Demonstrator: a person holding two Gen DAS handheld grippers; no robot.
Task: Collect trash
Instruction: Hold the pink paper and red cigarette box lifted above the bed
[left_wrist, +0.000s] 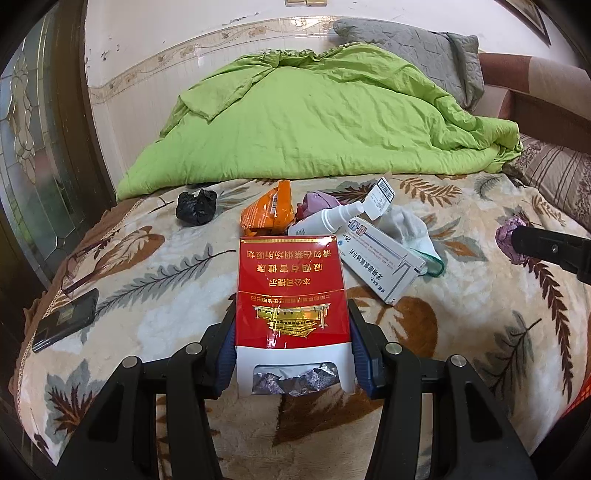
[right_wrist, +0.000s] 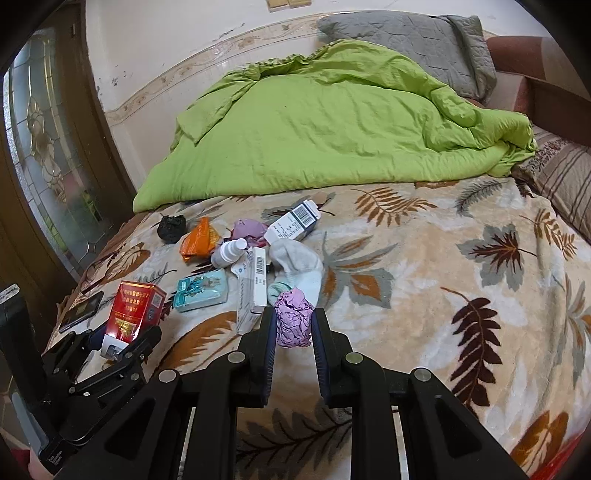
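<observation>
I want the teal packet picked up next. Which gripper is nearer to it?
Left. The left gripper, shut on the red cigarette pack, sits just left of the teal packet. The right gripper, holding a crumpled purple wad, is farther off, beyond the white medicine box.

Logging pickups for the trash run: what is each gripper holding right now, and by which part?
Left gripper: red cigarette pack, clamped across its sides near the open end. Right gripper: crumpled purple paper wad, pinched across its middle.

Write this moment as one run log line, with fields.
left tongs: hold red cigarette pack | right tongs: hold purple paper ball | bed: more trash left
</observation>
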